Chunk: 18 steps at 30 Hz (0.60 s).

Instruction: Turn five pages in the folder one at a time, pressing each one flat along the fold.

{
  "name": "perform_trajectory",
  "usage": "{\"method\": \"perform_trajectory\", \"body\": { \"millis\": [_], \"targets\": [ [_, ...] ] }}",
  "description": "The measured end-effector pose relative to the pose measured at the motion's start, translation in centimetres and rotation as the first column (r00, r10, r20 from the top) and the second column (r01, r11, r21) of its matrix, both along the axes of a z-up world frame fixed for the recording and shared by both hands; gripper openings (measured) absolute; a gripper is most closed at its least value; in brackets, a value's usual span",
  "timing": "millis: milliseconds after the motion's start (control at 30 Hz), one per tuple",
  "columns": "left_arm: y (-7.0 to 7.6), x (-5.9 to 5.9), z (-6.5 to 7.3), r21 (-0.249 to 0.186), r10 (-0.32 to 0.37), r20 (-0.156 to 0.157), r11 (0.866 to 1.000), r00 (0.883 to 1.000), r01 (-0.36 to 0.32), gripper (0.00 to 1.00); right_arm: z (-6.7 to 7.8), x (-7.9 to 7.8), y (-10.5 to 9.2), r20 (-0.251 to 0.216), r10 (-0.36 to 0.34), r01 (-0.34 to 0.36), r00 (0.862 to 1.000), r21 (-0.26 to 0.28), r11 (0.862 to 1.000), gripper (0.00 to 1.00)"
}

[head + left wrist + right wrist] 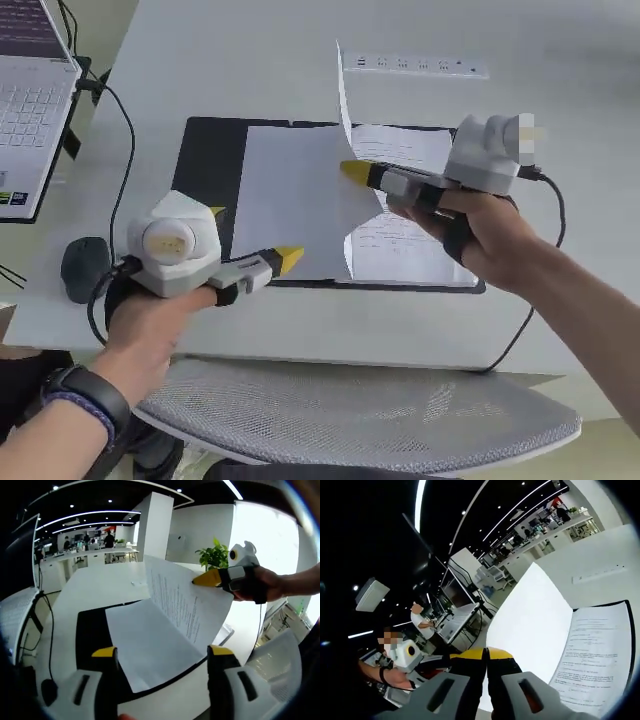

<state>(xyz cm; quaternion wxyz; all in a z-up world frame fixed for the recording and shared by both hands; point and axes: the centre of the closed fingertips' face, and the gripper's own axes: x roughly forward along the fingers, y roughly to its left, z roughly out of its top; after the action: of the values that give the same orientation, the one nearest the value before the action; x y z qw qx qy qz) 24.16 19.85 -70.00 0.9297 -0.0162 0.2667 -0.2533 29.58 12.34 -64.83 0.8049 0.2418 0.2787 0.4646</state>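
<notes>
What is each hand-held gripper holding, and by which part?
The right hand-held gripper is shut on a lifted page, pinching its free outer edge. The left hand-held gripper is open and holds nothing.

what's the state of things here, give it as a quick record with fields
folder: open, flat on the white table
lifted page: raised mid-turn, printed side facing the left gripper view
right gripper: shut on the lifted page at its edge
left gripper: open, holding nothing, near the folder's front edge
blank sheet: lying flat on the folder's left side
nearby: laptop, mouse, power strip
</notes>
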Motion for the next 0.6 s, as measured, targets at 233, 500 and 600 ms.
{"method": "perform_trajectory", "body": {
  "millis": [233, 500, 600],
  "targets": [
    [1.5, -0.2, 0.0, -0.013, 0.029, -0.003, 0.999, 1.000, -0.029, 0.72, -1.5, 0.2, 3.3, -0.035, 0.043, -0.043, 0.998, -0.009, 0.999, 0.00],
    [2.9, -0.2, -0.6, -0.001, 0.031, -0.011, 1.000, 0.999, -0.031, 0.76, -4.4, 0.3, 7.0, -0.083, 0.086, -0.090, 0.993, -0.054, 0.994, 0.00],
    [3.2, -0.6, -0.9, 0.004, 0.019, -0.016, 1.000, 1.000, -0.019, 0.77, -5.5, 0.4, 8.2, -0.102, 0.098, -0.105, 0.990, -0.075, 0.992, 0.00]
  ]
}}
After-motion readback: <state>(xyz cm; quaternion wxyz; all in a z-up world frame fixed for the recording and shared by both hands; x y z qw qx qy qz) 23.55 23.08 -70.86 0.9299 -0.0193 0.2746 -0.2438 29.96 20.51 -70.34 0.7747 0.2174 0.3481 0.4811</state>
